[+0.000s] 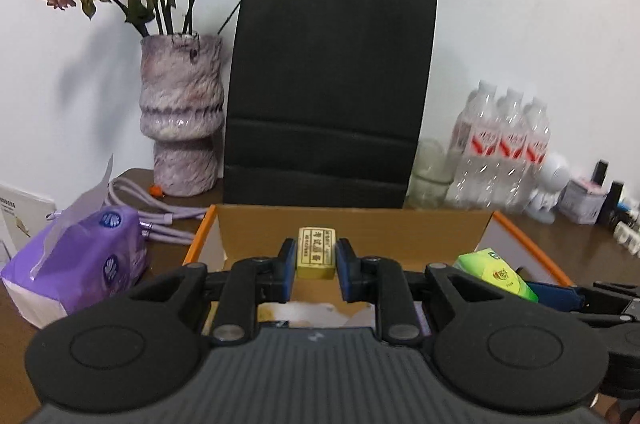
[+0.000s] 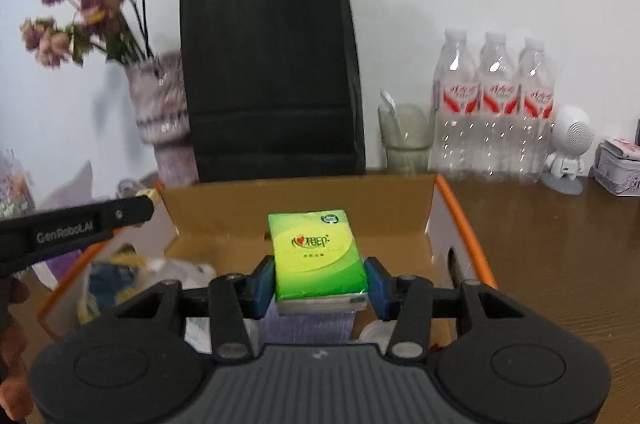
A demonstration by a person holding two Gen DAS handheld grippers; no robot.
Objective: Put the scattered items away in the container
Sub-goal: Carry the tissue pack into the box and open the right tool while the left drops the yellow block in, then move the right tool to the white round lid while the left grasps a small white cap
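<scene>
From my left wrist camera, my left gripper has its jaws clamped on a small yellow block with dark print, held above the open cardboard box with orange edges. Behind the box stands a black paper bag; left of the box sit a purple vase of dried flowers, a coiled lilac cord and a purple tissue pack. Right of the box, behind its far corner, are three water bottles. At the box's right side I see the green tissue pack carried by my other tool.

From my right wrist camera, my right gripper squeezes the green tissue pack between its blue pads, over the box interior. Blurred items lie in the box's left part. My left tool's arm reaches in from the left of the box. Right of the box, bare brown table runs to a white figurine.
</scene>
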